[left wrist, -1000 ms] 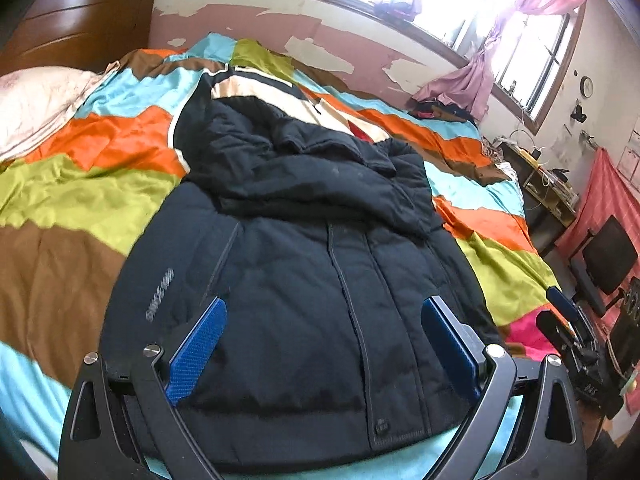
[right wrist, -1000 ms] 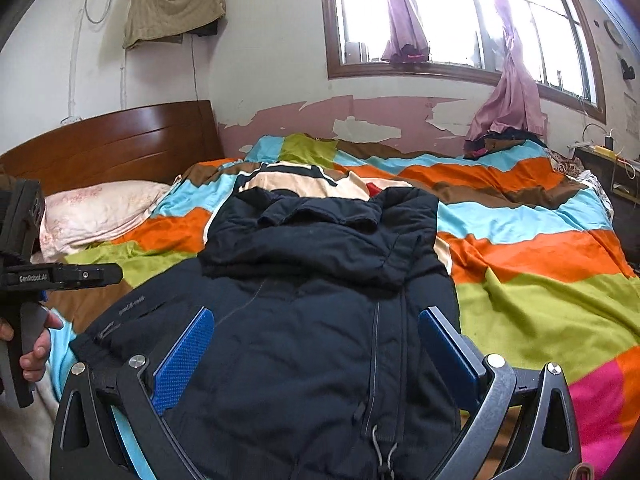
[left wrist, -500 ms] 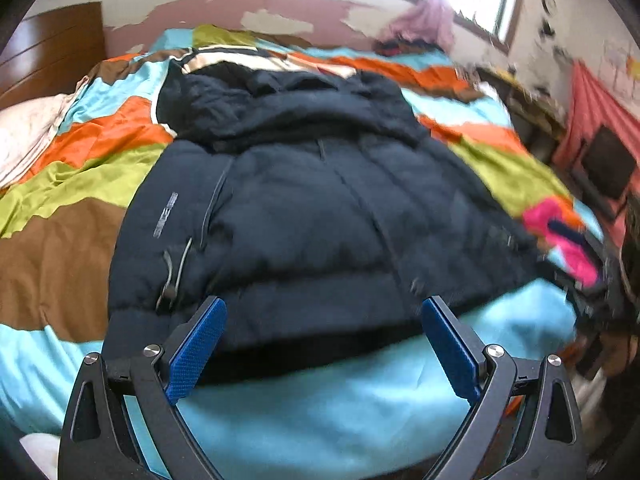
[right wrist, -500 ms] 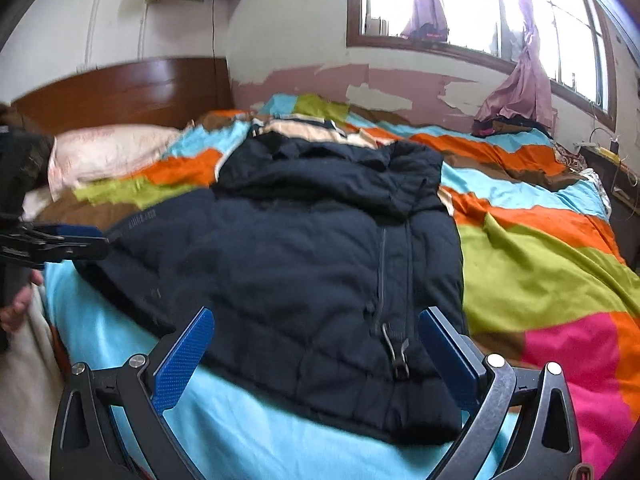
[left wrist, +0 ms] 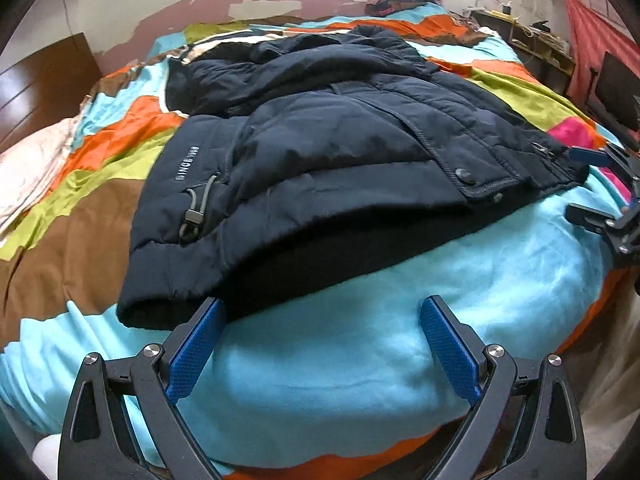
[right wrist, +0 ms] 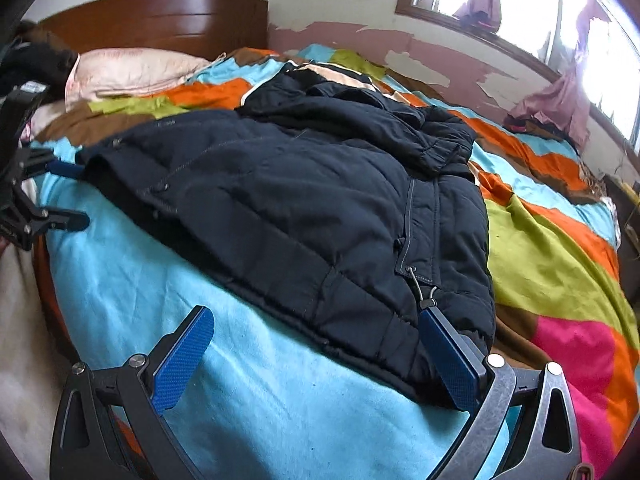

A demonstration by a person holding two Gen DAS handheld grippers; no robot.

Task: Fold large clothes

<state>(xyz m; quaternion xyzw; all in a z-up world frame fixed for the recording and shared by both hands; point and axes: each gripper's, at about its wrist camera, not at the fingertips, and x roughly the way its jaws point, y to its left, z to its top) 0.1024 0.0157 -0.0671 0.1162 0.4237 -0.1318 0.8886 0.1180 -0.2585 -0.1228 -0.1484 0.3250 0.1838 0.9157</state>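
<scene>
Navy padded jacket [left wrist: 340,152] lies flat near the foot edge of the bed [left wrist: 360,360], hem toward you, hood toward the far wall.

Long axis runs hem to hood, across the striped blanket [right wrist: 560,264]. Left gripper [left wrist: 320,344] and right gripper [right wrist: 320,356] both sit spread wide, empty, at the two hem corners. Slide one finger under each corner, pinch through both padded layers, then lift evenly so the bulk doesn't skew.
</scene>
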